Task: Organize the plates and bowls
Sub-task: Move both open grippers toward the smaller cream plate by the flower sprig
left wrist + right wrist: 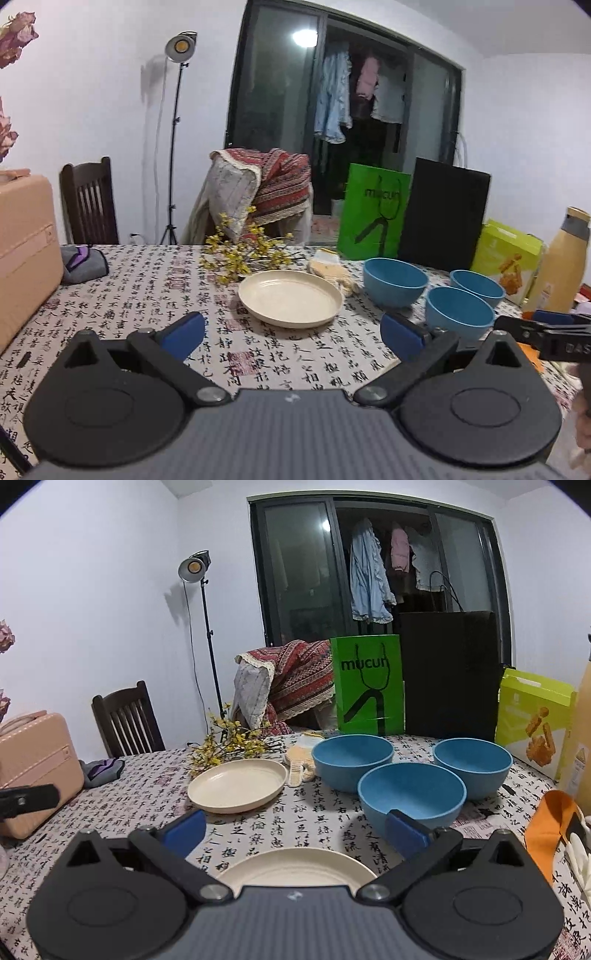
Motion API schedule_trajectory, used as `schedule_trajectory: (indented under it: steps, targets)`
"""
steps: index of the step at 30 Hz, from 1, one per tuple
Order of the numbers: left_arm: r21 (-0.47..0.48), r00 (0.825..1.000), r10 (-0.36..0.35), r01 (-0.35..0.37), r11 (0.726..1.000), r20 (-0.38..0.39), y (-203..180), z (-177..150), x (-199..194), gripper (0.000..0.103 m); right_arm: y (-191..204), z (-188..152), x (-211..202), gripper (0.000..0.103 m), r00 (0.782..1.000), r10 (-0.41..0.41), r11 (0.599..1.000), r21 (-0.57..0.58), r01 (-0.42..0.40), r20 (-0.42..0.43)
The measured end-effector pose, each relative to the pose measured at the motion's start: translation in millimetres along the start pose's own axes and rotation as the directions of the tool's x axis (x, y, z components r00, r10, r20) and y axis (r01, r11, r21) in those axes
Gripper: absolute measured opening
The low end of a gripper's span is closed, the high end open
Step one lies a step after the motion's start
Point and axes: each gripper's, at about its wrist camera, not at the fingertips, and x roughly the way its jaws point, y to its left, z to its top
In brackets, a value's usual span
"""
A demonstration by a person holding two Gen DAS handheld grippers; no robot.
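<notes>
A cream plate (290,297) (238,784) lies on the patterned tablecloth ahead of my left gripper (291,334), which stands open and empty a little short of it. Three blue bowls sit in a cluster to the right: a far left bowl (352,758), a far right bowl (472,762) and a near bowl (412,799) (459,313). My right gripper (295,829) is open with nothing held, hovering over a second cream plate (295,867) that lies partly hidden under its body. Its right finger pad (406,834) overlaps the near bowl's front.
Yellow flower sprigs (229,746) and a knitted glove (299,764) lie behind the plates. A green bag (365,685), a black bag (448,675) and a yellow-green box (532,716) stand at the table's back. A pink case (35,768) sits left, an orange item (550,819) right.
</notes>
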Motion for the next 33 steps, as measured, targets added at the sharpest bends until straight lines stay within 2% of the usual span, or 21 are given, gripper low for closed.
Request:
schedule_trajectory:
  steps: [4, 7, 14, 21, 33]
  targets:
    - [-0.020, 1.000, -0.012, 0.012, 1.000, -0.024, -6, 9, 12, 0.103, 6, 12, 1, 0.103, 1.000, 0.006, 1.000, -0.004, -0.006, 0.003]
    - [-0.038, 0.999, 0.029, -0.030, 0.999, -0.035, -12, 15, 20, 0.103, 9, 21, 2, 0.103, 1.000, -0.003, 1.000, -0.011, 0.003, 0.012]
    - [-0.105, 0.996, 0.034, -0.043, 0.994, -0.080, -12, 31, 39, 0.103, 9, 38, 12, 0.103, 1.000, 0.009, 1.000, -0.003, -0.009, 0.010]
    - [-0.162, 0.996, 0.026, -0.039, 0.986, -0.086, -7, 46, 59, 0.103, 3, 51, 31, 0.103, 1.000, 0.002, 1.000, 0.028, -0.002, -0.020]
    - [-0.183, 0.997, 0.050, -0.060, 0.981, -0.063, -6, 64, 90, 0.103, -9, 71, 76, 0.103, 0.998, -0.018, 0.997, 0.073, 0.023, -0.066]
